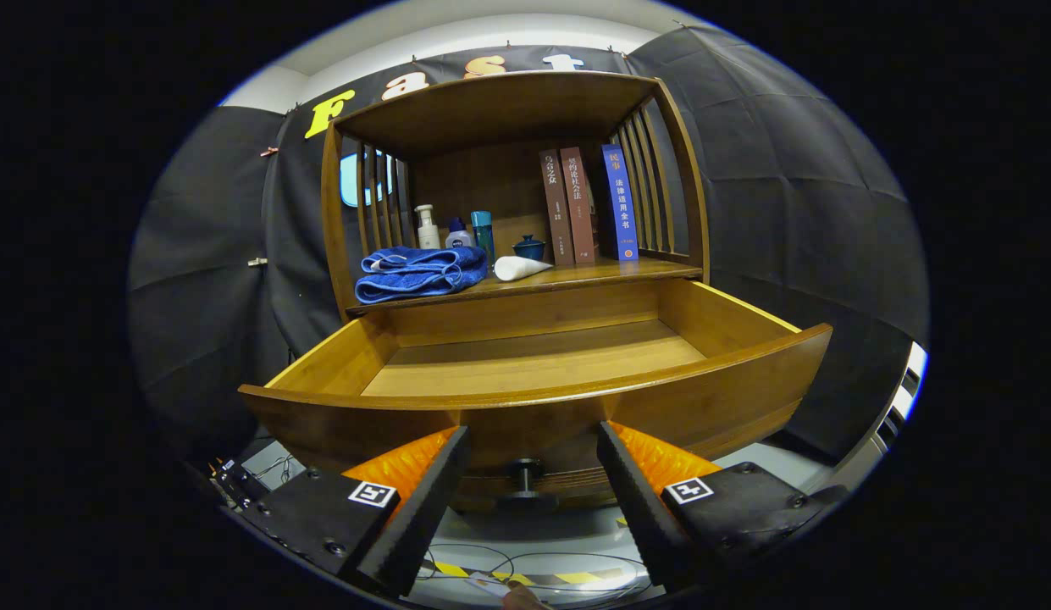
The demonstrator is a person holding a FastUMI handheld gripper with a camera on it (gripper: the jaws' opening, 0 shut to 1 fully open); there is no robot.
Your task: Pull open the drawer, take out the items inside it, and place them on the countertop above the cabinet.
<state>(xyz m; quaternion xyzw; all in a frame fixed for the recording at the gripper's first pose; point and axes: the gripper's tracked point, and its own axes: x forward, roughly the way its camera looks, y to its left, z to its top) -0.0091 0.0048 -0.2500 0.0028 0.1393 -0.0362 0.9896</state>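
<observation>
The gripper [532, 462] has its 2 fingers spread apart, with nothing clamped between them. They sit in front of the drawer's curved front panel, and the small dark knob [525, 476] stands in the gap between the fingers, touched by neither.

The drawer [533, 398] is pulled well out of the wooden cabinet [500, 110]. Its pale wooden floor is in plain sight beyond the front rim, and whether anything lies tight behind that rim cannot be told.

Just above and behind the drawer runs the countertop [627, 273], a shelf surface framed by slatted sides and a wooden roof. At its near left corner lies a folded blue towel [419, 273]. Just beside the towel a white tube [518, 268] lies on its side. Behind them stand a white pump bottle [427, 229], a small white bottle with a dark cap [459, 235] and a teal bottle [483, 233], close together. A small dark blue lidded pot [529, 247] sits near the tube. To the right 3 books stand upright against one another: 2 brown ones [567, 207] and 1 blue one [620, 203] next to the slatted side.

Below the fingers a pale floor shows a strip of yellow and black tape [525, 578] and thin cables.
</observation>
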